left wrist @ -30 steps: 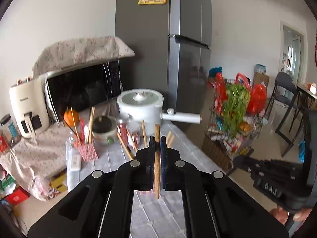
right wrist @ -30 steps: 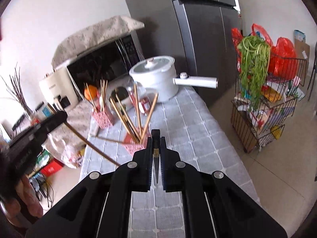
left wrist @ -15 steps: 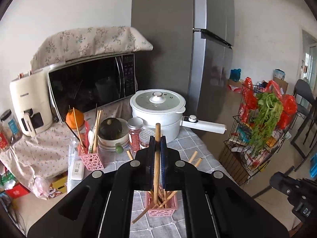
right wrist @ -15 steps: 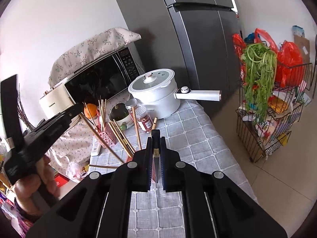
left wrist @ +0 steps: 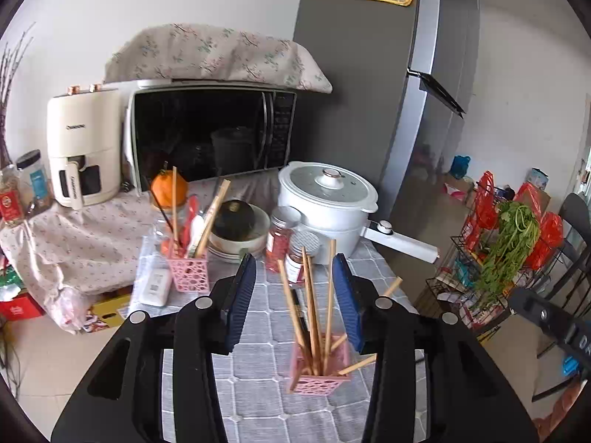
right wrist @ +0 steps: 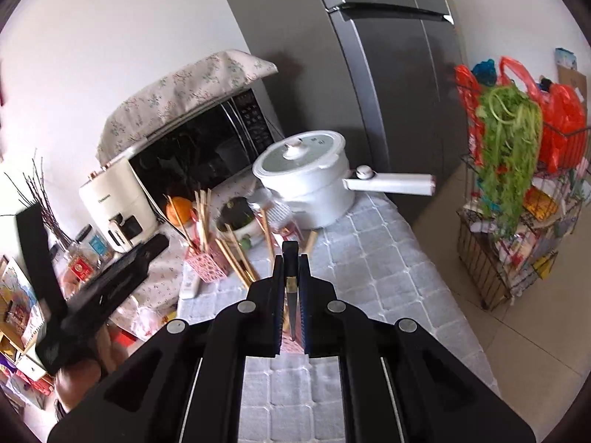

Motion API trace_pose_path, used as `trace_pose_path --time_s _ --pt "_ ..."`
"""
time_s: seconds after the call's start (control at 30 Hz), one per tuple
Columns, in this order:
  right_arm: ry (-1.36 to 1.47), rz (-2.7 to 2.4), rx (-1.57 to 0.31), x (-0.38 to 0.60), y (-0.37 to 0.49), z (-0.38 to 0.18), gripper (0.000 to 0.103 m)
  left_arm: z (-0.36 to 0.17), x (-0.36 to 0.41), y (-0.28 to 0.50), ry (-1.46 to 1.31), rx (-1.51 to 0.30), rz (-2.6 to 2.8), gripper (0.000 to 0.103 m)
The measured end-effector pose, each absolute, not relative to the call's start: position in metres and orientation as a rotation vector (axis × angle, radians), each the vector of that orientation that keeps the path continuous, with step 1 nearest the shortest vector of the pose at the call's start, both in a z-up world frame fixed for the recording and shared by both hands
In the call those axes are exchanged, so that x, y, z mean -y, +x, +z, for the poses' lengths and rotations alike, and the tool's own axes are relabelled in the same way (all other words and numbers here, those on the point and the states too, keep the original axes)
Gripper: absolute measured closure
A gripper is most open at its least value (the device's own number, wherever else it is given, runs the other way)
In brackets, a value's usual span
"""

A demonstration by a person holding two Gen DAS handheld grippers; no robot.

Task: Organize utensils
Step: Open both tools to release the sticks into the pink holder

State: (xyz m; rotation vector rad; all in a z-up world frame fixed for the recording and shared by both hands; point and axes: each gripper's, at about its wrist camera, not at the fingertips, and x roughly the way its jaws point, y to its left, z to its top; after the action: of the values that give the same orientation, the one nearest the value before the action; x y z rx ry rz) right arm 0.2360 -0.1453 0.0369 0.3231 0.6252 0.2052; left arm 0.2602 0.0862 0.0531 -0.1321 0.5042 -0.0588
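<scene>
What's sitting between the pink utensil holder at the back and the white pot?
In the left wrist view, a stack of bowls with a dark bowl on top, then two red-filled jars, between holder and pot.

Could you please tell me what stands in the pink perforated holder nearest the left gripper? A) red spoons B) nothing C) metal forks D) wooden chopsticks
D: the pink perforated holder on the grey checked tablecloth has several wooden chopsticks leaning upright in it, below the left gripper's parted jaws.
</scene>
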Motion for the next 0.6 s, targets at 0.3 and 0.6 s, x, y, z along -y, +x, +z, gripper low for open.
trace_pose_path --time_s 0.3,0.6 --pt "0.294 0.189 -0.597 0.104 0.277 0.044 0.096 0.063 -0.114 0.248 -0.169 -0.461 -0.033 0.04" --pt "0.311 0.165 -0.677 0.081 0.306 -0.01 0.086 0.059 -0.114 0.239 -0.103 -0.454 0.037 0.028"
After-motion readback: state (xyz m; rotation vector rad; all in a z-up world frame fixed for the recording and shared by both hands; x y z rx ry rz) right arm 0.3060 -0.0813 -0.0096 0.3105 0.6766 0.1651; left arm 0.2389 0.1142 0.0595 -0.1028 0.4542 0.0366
